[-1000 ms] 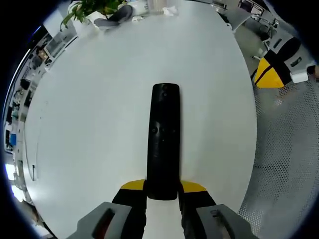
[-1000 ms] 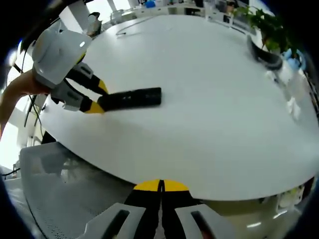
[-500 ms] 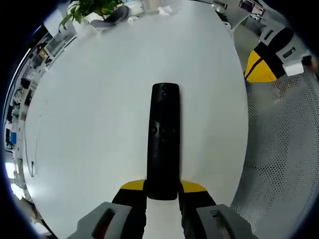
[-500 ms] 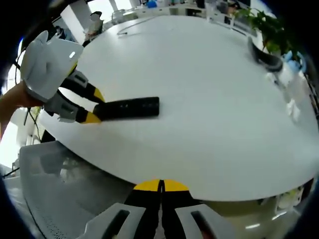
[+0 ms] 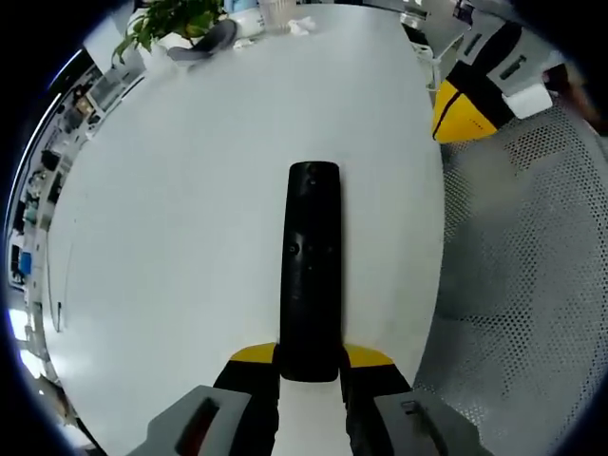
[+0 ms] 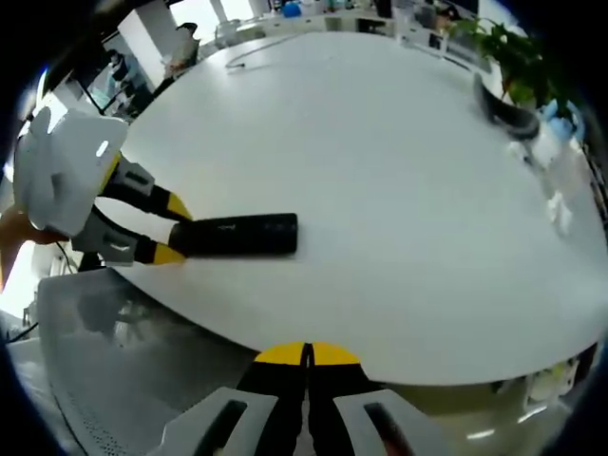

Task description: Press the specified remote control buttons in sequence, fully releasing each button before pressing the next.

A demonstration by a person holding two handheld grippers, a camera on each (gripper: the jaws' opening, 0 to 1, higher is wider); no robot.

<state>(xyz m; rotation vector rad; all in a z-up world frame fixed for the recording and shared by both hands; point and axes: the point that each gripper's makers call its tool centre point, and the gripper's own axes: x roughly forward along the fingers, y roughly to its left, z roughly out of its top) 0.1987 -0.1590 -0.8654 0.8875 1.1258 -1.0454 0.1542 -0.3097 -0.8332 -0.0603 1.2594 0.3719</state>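
The remote control point(image 5: 312, 271) is a long black bar clamped at its near end between the yellow-tipped jaws of the left gripper point(image 5: 311, 357), and it runs straight away from that camera over the white table point(image 5: 171, 218). In the left gripper view its small buttons sit about halfway along its top face, too faint to tell apart. To its right the table edge curves past, with grey perforated flooring point(image 5: 513, 285) beyond it and the right gripper point(image 5: 463, 112) showing its yellow tip at the upper right, well apart from the remote. At the far end of the table stand a potted plant point(image 5: 171, 19), a dark curved object point(image 5: 201, 43) and some pale clutter.

In the right gripper view the right gripper point(image 6: 306, 357) has its jaws pressed together with nothing between them, hovering just off the near edge of the table point(image 6: 399, 209). Farther out on the left, the left gripper point(image 6: 157, 228) holds the remote control point(image 6: 235, 235), which lies level over the table near that edge. The plant point(image 6: 499, 43) stands at the far right.
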